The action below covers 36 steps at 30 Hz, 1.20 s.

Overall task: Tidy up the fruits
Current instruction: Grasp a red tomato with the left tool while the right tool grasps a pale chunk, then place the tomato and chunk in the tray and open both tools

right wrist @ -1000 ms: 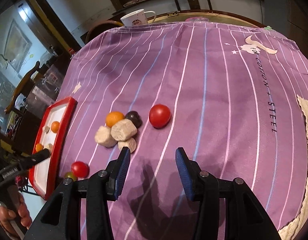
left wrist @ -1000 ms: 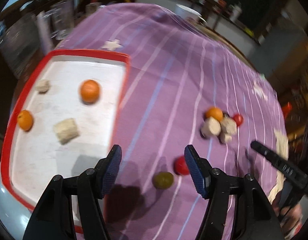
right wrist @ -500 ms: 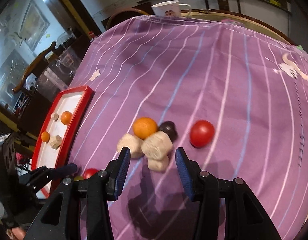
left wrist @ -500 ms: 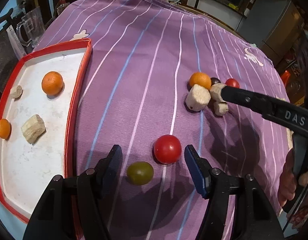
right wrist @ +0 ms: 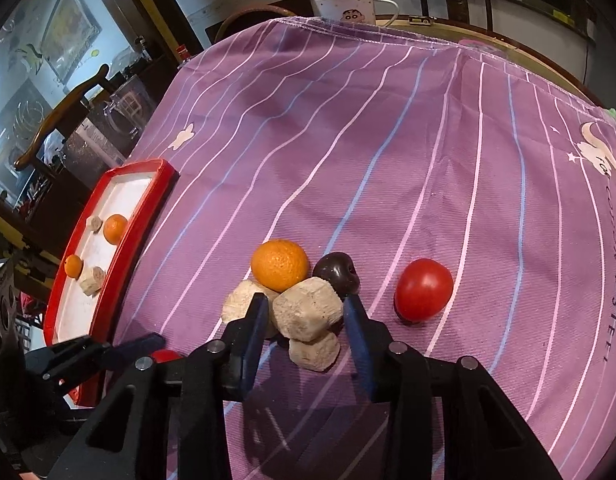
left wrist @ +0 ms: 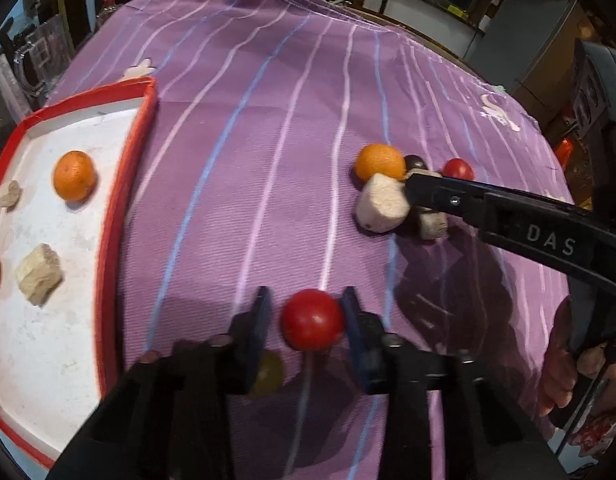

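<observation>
Here, left wrist view: left gripper [left wrist: 306, 312] closed on a red tomato [left wrist: 311, 319], pads at both its sides, on the purple cloth [left wrist: 248, 152]. A green fruit [left wrist: 268, 372] sits just beside the left finger. Red-rimmed tray [left wrist: 112, 232] at left holds an orange [left wrist: 74, 175].

Right wrist view: right gripper [right wrist: 306, 316] jaws closing around a pale chunk [right wrist: 308, 313]; contact unclear. A second orange [right wrist: 280, 265], a dark fruit [right wrist: 335, 274] and a second tomato [right wrist: 423, 289] lie beyond.
</observation>
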### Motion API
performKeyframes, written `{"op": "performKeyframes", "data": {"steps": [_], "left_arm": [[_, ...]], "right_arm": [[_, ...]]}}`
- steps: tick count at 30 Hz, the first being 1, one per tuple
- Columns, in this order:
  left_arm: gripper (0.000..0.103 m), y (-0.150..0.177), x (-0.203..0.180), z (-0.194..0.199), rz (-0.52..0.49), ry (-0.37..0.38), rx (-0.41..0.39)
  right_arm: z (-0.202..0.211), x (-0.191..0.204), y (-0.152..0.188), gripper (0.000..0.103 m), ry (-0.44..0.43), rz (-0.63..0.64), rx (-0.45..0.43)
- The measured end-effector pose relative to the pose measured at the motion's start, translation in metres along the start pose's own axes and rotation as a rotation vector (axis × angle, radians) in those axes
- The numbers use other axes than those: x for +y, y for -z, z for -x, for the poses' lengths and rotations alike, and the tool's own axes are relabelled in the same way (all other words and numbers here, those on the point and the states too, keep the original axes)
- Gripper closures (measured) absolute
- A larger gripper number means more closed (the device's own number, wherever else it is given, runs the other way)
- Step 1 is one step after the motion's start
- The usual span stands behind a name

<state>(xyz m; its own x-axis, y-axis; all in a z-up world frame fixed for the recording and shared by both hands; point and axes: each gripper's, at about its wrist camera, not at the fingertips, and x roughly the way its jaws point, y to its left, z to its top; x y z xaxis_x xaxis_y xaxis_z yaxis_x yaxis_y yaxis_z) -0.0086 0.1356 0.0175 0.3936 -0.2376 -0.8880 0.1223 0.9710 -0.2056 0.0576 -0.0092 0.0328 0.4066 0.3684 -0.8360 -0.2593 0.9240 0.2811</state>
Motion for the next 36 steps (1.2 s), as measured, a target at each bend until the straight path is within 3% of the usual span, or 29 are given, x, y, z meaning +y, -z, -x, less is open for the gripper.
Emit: {"op": "performKeyframes", "data": {"steps": [3, 12, 20, 26, 36], "left_arm": [[0.074, 0.0, -0.005, -0.001, -0.015, -0.025, -0.005], [0.074, -0.002, 0.009, 0.02, 0.049, 0.016, -0.035], [0.074, -0.003, 0.057, 0.058, 0.147, -0.005, -0.108], [0.074, 0.009, 0.123, 0.075, 0.267, -0.076, -0.117], [0.074, 0.032, 0.218, 0.082, 0.424, -0.176, -0.091]], "right_arm": [[0.002, -0.001, 0.001, 0.062, -0.004, -0.007, -0.002], [0.024, -0.003, 0.008, 0.062, -0.044, -0.037, -0.029], [0.042, 0.025, 0.003, 0.062, -0.092, -0.02, -0.055], [0.033, 0.076, -0.004, 0.062, -0.163, 0.027, -0.038], [-0.013, 0.194, 0.0, 0.062, -0.257, 0.215, 0.045]]}}
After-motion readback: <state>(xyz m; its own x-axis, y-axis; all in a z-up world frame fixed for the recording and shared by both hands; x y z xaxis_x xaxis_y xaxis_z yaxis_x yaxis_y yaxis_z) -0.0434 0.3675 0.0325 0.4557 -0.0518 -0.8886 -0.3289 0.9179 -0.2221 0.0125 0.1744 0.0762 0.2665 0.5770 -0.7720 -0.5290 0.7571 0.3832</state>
